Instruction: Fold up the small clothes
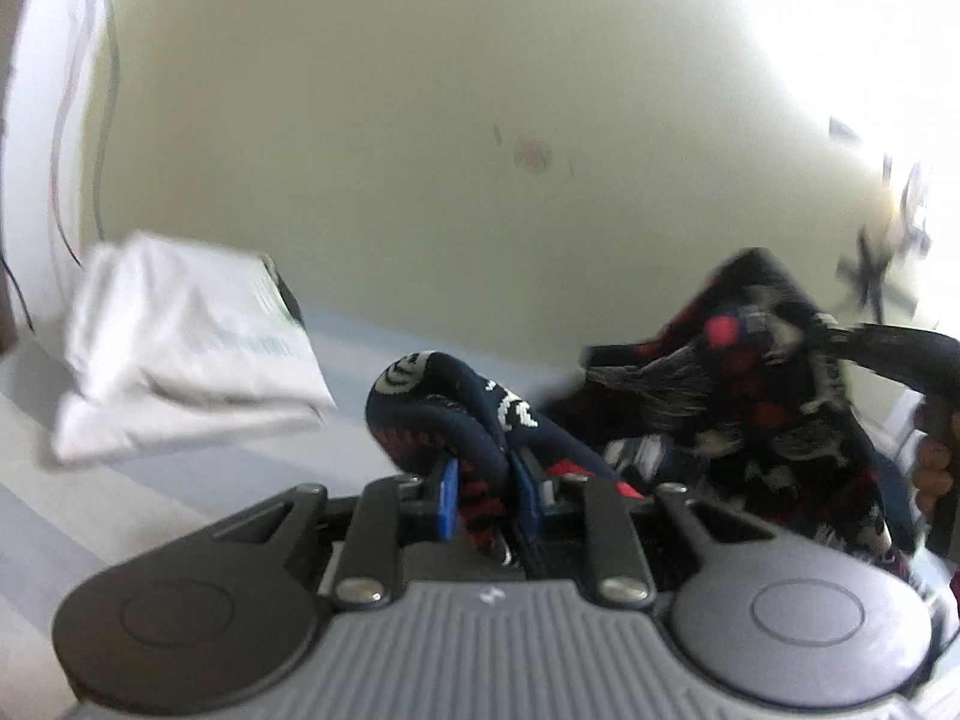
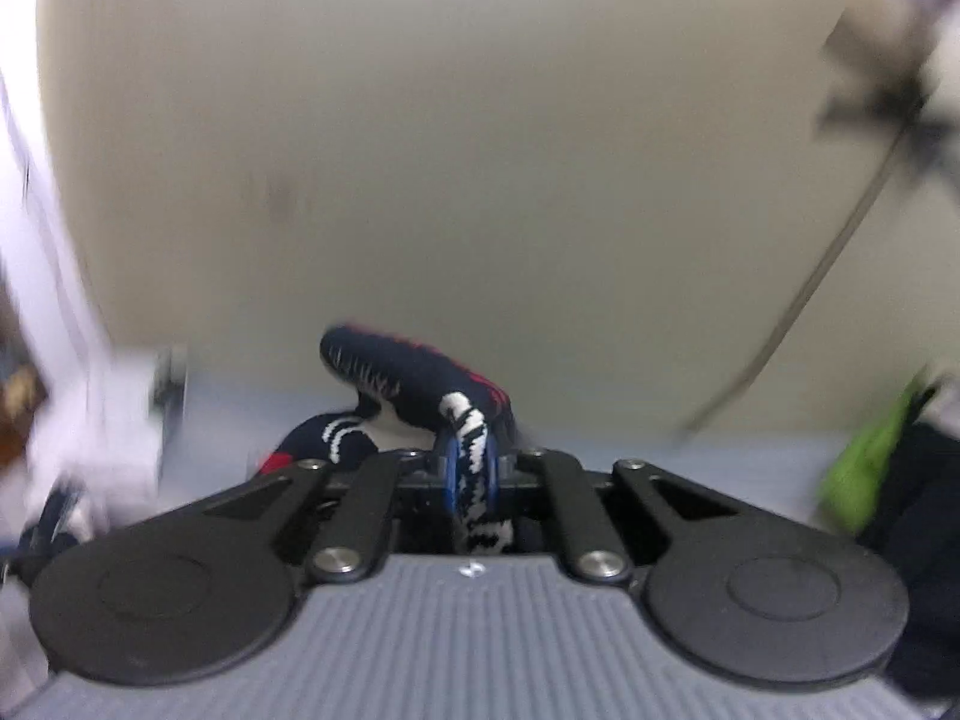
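Navy patterned sock point(image 1: 432, 414) was clamped between both the left gripper point(image 1: 483, 480) and right gripper point(image 2: 471, 468) fingers, lifted above the surface point(image 1: 150, 510); uneven pulling risked slipping from one grip.

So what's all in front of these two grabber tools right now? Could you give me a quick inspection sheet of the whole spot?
Surface: pale blue-grey tabletop, blurred.
Job's things: dark navy sock with red and white pattern; second patterned dark garment bunched at right.
Clutter: folded white cloth at left; green item at far right, too blurred to name.
Grippers: left gripper shut on the sock; right gripper shut on navy-and-white knit fabric.
Cables: thin cords hang on the left wall.
Surroundings: cream wall, small stain; a hand at right edge.
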### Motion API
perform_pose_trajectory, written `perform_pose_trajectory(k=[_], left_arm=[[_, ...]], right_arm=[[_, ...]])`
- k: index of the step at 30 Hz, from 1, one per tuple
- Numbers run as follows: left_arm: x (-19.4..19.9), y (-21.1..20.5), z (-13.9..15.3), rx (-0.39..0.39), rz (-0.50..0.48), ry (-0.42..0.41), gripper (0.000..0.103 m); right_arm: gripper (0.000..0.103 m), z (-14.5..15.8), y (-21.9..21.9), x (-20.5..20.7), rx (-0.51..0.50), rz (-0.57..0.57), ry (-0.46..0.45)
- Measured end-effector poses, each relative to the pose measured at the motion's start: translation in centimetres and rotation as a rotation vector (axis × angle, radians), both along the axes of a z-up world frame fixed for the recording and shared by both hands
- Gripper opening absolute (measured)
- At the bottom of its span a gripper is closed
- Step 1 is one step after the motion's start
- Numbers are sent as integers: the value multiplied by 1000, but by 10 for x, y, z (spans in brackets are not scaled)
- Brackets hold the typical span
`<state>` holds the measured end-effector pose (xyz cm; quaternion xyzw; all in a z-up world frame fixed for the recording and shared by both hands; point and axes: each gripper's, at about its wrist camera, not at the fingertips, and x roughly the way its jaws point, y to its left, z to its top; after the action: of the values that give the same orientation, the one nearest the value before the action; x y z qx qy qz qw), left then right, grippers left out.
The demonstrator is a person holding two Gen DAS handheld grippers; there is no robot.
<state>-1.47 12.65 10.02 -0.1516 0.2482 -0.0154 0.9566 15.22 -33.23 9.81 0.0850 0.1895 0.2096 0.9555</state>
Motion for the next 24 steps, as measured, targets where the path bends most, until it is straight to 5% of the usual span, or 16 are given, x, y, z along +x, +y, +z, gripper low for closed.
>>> perform_pose_trajectory(k=[4, 10, 15, 19, 24], left_arm=[[-31, 37, 54, -59, 63, -130, 16], [-73, 60, 132, -33, 132, -334, 16], [-105, 68, 170, 11, 209, -440, 16], [-126, 83, 148, 3, 256, -392, 16], [-148, 94, 72, 34, 192, -154, 19]], right_arm=[[12, 69, -49, -34, 106, -67, -133], [12, 147, -77, -96, 189, -84, -305], [12, 167, -85, -121, 253, -89, -305], [13, 100, -100, -101, 209, -137, -118], [16, -62, -117, -132, 4, -111, 269]])
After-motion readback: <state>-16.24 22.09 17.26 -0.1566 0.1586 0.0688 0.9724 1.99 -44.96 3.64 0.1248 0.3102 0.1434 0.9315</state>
